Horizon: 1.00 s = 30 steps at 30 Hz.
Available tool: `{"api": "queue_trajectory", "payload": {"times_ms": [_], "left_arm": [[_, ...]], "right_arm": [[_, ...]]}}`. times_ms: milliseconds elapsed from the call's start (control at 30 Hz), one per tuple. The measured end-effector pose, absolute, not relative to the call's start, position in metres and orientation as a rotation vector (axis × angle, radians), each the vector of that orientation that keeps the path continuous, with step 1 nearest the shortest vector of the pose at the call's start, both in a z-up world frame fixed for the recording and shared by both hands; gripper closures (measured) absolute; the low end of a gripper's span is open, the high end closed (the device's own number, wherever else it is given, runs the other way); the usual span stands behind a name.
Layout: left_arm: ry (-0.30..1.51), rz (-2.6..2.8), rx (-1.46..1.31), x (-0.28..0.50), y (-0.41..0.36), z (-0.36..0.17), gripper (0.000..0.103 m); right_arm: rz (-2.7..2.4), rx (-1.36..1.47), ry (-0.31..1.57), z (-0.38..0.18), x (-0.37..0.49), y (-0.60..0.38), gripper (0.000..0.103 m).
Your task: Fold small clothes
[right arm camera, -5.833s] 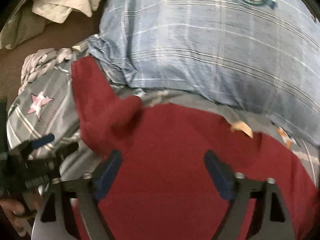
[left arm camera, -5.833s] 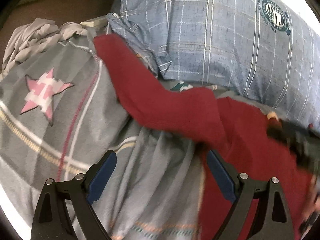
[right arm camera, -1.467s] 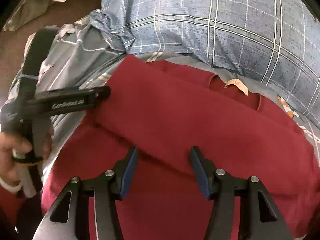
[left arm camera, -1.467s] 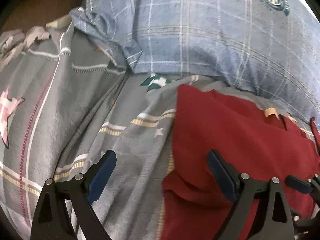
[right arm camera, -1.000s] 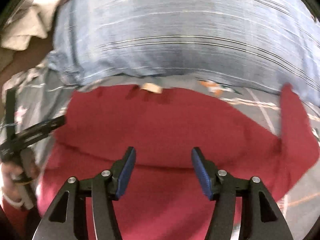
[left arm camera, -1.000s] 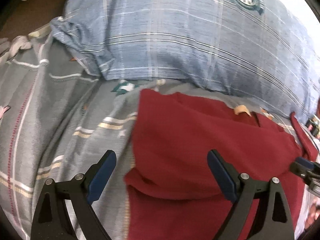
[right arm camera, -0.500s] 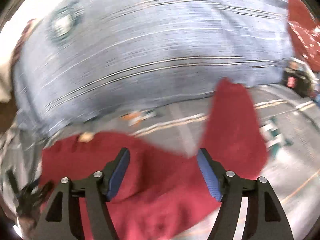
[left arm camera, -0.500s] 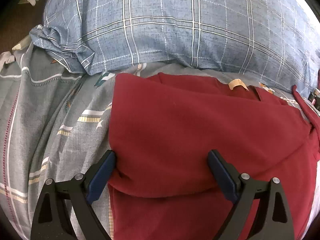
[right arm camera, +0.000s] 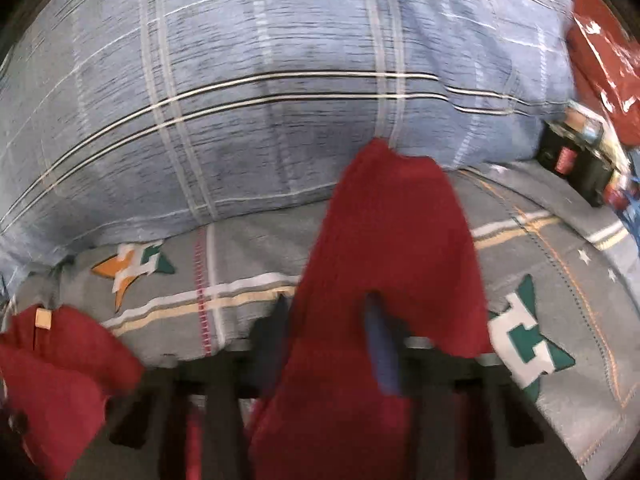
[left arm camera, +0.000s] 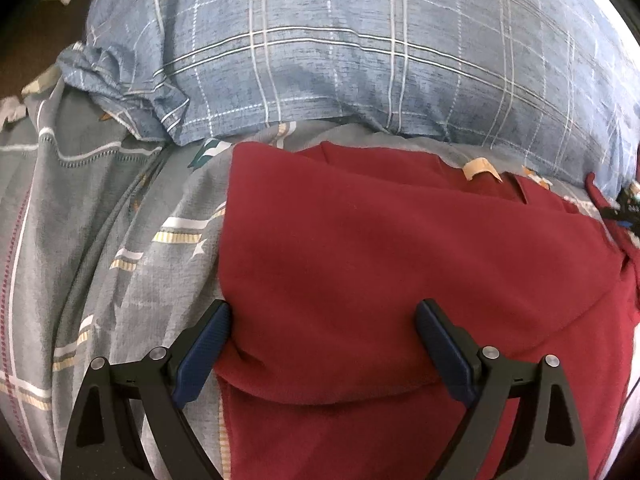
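Note:
A dark red shirt (left arm camera: 380,248) lies on the grey patterned bedsheet (left arm camera: 100,220), its left sleeve folded in over the body, a tan neck label (left arm camera: 480,168) at the top. My left gripper (left arm camera: 322,344) is open and empty, hovering over the shirt's left half. My right gripper (right arm camera: 332,336) has closed on the shirt's right sleeve (right arm camera: 392,240), which drapes over the blurred fingers. The shirt body shows at the lower left of the right wrist view (right arm camera: 52,368).
A large blue plaid pillow (left arm camera: 340,52) lies right behind the shirt, also in the right wrist view (right arm camera: 240,100). A red plastic bag (right arm camera: 600,48) and a dark object (right arm camera: 576,164) sit at the far right. Crumpled cloth lies at the far left.
My right gripper swung right from the shirt body to the right sleeve and closed on it. My left gripper shifted right over the folded left side and stayed open.

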<state>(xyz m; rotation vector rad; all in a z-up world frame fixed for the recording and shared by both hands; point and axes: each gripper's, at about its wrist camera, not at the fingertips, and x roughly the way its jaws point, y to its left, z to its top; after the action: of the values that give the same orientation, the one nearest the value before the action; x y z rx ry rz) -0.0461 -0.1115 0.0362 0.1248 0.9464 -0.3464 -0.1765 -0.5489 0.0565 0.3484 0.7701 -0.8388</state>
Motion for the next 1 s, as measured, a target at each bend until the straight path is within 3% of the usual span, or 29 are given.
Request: {"api": "queue_trajectory", "payload": {"times_ms": [33, 67, 200, 400, 433, 467, 500, 533, 567, 700, 833, 933, 967, 1000], "left_arm": [[0.95, -0.346, 0.11, -0.045, -0.109, 0.037, 0.01], [0.952, -0.344, 0.097, -0.044, -0.107, 0.038, 0.01], [0.933, -0.325, 0.033, -0.042, -0.095, 0.047, 0.01], [0.9, -0.321, -0.015, -0.048, -0.082, 0.055, 0.01], [0.904, -0.32, -0.021, -0.049, -0.081, 0.055, 0.01], [0.908, -0.319, -0.027, -0.049, -0.08, 0.054, 0.01], [0.911, -0.317, -0.032, -0.05, -0.078, 0.053, 0.01], [0.912, -0.315, -0.033, -0.05, -0.077, 0.053, 0.01], [0.913, -0.313, -0.032, -0.049, -0.077, 0.053, 0.01], [0.925, -0.31, -0.041, -0.043, -0.079, 0.053, 0.01], [0.934, -0.322, -0.015, -0.04, -0.087, 0.05, 0.01], [0.933, -0.323, 0.023, -0.04, -0.092, 0.049, 0.01], [0.93, -0.323, 0.027, -0.04, -0.093, 0.05, 0.01], [0.925, -0.324, 0.025, -0.041, -0.093, 0.051, 0.01]], "right_arm": [[-0.797, 0.408, 0.746, 0.058, -0.185, -0.553, 0.088], [-0.775, 0.442, 0.739, 0.058, -0.191, -0.555, 0.095], [-0.708, 0.485, 0.698, 0.071, -0.217, -0.547, 0.101], [-0.6, 0.377, 0.606, 0.121, -0.228, -0.496, 0.101], [-0.624, 0.342, 0.615, 0.127, -0.22, -0.494, 0.096], [-0.648, 0.333, 0.622, 0.129, -0.215, -0.493, 0.081], [-0.673, 0.338, 0.629, 0.126, -0.209, -0.5, 0.065], [-0.704, 0.359, 0.631, 0.12, -0.203, -0.509, 0.029], [-0.728, 0.369, 0.629, 0.115, -0.197, -0.516, 0.024], [-0.816, 0.385, 0.735, 0.081, -0.17, -0.55, 0.028], [-0.877, 0.43, 0.772, 0.056, -0.161, -0.577, 0.04], [-0.915, 0.308, 0.801, 0.055, -0.156, -0.578, 0.076], [-0.895, 0.324, 0.792, 0.057, -0.159, -0.579, 0.096], [-0.872, 0.359, 0.782, 0.059, -0.164, -0.58, 0.097]]}}
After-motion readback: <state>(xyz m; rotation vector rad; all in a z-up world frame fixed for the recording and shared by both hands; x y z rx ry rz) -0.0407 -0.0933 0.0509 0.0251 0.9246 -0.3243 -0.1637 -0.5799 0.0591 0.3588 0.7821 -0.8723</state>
